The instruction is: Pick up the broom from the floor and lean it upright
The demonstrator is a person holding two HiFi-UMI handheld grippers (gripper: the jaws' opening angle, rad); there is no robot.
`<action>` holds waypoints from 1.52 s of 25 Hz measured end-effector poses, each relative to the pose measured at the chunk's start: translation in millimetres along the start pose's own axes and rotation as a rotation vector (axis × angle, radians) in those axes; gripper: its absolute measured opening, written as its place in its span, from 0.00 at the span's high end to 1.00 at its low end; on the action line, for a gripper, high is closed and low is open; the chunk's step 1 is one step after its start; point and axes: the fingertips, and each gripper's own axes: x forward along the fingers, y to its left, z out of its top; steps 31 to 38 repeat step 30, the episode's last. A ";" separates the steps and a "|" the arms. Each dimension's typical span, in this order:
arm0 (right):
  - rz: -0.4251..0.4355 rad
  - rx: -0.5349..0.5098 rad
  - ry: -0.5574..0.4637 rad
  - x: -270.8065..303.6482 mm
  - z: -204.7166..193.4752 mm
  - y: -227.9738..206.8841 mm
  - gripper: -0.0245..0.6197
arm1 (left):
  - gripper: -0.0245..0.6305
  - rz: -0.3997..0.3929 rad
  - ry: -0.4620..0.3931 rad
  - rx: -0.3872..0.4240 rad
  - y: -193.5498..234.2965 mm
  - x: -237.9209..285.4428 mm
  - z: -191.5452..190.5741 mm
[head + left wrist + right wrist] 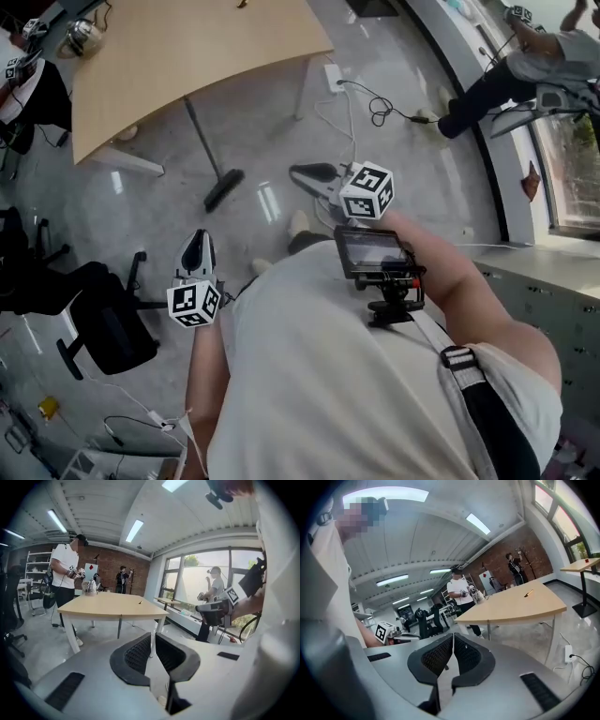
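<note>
the broom [223,189] stands propped against the edge of the pale wooden surface [187,56], its head on the grey floor [141,211] and its handle slanting up to the rim, which appears to be what keeps it from tipping; by that look the job seems done. the person holds both tools up near the body, well apart from the broom: the left tongs [199,236] are pinched to a narrow slit with nothing between them, and the right tongs [298,172] are likewise pressed together and empty. with neither tool touching it, the broom's lean rests on the rim and the floor alone, and a smooth floor could let the head slide
</note>
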 end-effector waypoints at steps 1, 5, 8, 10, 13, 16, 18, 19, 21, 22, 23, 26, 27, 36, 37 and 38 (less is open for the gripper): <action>0.005 -0.005 -0.010 3.4 6.4 10.1 0.93 | 0.91 -0.010 -0.008 -0.001 0.1 -4.6 5.6; -0.017 -0.001 -0.045 0.9 14.3 37.4 0.93 | 0.91 -0.070 -0.026 0.002 -13.7 -17.0 16.0; -0.034 -0.002 -0.064 -2.1 13.5 52.6 0.93 | 0.91 -0.098 -0.023 0.013 -20.4 -25.5 14.5; -0.031 0.000 -0.069 -5.8 9.5 63.5 0.93 | 0.91 -0.107 -0.016 0.011 -24.3 -30.6 9.0; -0.026 0.000 -0.075 -10.1 1.6 81.0 0.93 | 0.91 -0.123 -0.006 0.015 -29.3 -41.0 -0.5; -0.036 -0.003 -0.075 -14.6 -8.9 98.8 0.93 | 0.91 -0.140 0.005 0.015 -31.0 -56.5 -9.9; -0.044 -0.007 -0.066 -18.7 -15.4 105.3 0.93 | 0.91 -0.152 0.006 0.012 -32.3 -61.7 -14.6; -0.048 -0.008 -0.063 -18.2 -17.0 106.8 0.93 | 0.91 -0.154 0.003 0.012 -30.5 -63.1 -16.0; -0.059 -0.004 -0.058 -13.2 -19.4 108.0 0.93 | 0.91 -0.152 -0.002 0.011 -23.4 -65.6 -18.7; -0.064 -0.003 -0.054 -10.4 -20.6 108.2 0.93 | 0.91 -0.151 -0.003 0.009 -20.1 -66.4 -20.1; -0.067 -0.002 -0.050 -7.6 -21.6 108.3 0.93 | 0.91 -0.152 -0.003 0.007 -17.4 -66.7 -21.6; -0.071 -0.002 -0.042 1.4 -23.1 107.3 0.93 | 0.91 -0.155 0.000 0.006 -10.5 -65.0 -25.7; -0.072 -0.003 -0.041 4.4 -23.1 106.7 0.93 | 0.91 -0.155 0.001 0.006 -8.1 -64.0 -26.6; -0.070 -0.006 -0.038 12.5 -21.7 105.5 0.93 | 0.91 -0.154 0.001 0.006 -1.2 -60.2 -26.8; -0.070 -0.006 -0.038 12.5 -21.7 105.5 0.93 | 0.91 -0.154 0.001 0.006 -1.2 -60.2 -26.8; -0.070 -0.006 -0.038 12.5 -21.7 105.5 0.93 | 0.91 -0.154 0.001 0.006 -1.2 -60.2 -26.8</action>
